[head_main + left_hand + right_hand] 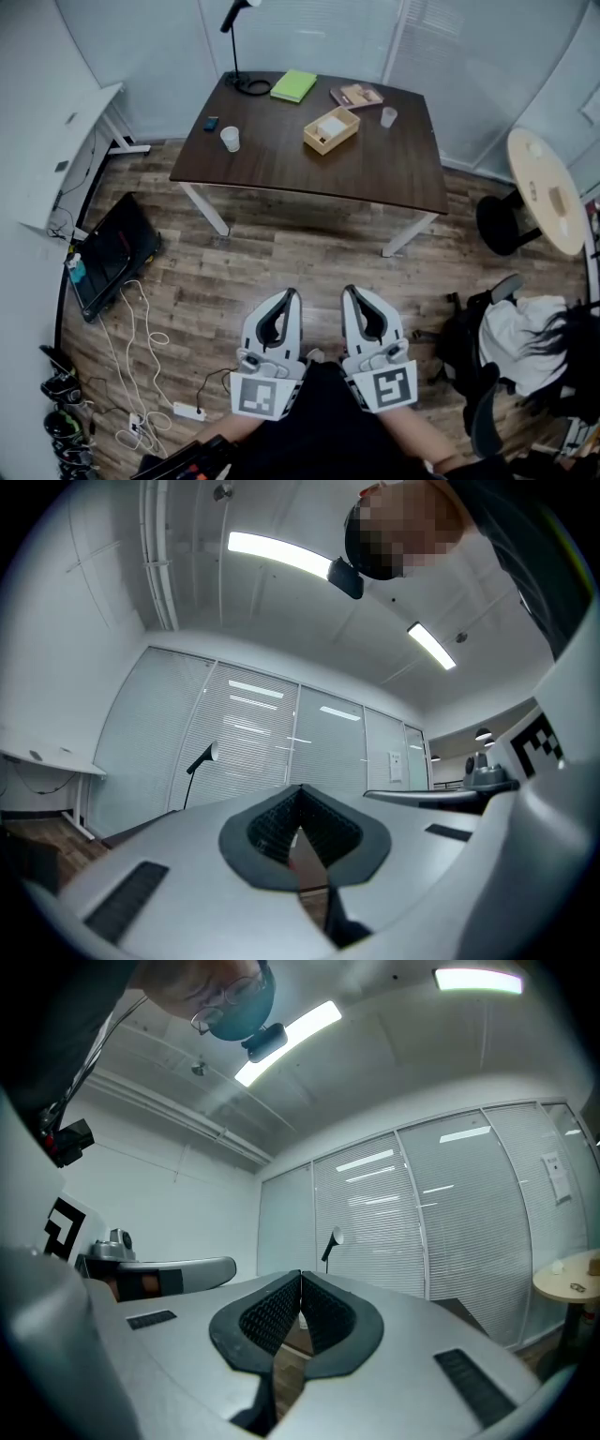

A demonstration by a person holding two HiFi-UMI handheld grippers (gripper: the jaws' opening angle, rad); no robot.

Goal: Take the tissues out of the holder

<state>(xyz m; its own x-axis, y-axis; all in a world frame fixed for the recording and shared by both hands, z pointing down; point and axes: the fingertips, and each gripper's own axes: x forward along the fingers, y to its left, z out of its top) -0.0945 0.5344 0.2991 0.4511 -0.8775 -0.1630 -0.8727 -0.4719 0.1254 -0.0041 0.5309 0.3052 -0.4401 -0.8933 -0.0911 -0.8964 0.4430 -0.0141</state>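
1. Containers: the holder (343, 137) is an open-top, light wood box. It stands on the dark table (309, 169), toward the far R side. The tissues (331, 126) lie inside it as a white stack, below the rim.
2. Two paper cups stand on the same table: one near L (230, 139), one far R (388, 116). Contents can't be made out.
3. Hard to read: a small dark item (211, 123) by the L cup is too small to ID. A chair (469, 347) w/ a white garment (511, 337) is partly cut off at the R edge.
4. Your L gripper (290, 298) and R gripper (351, 294) sit side by side over the wood floor, well apart from the table. Both have jaws closed tip to tip, w/ nothing between the pads.
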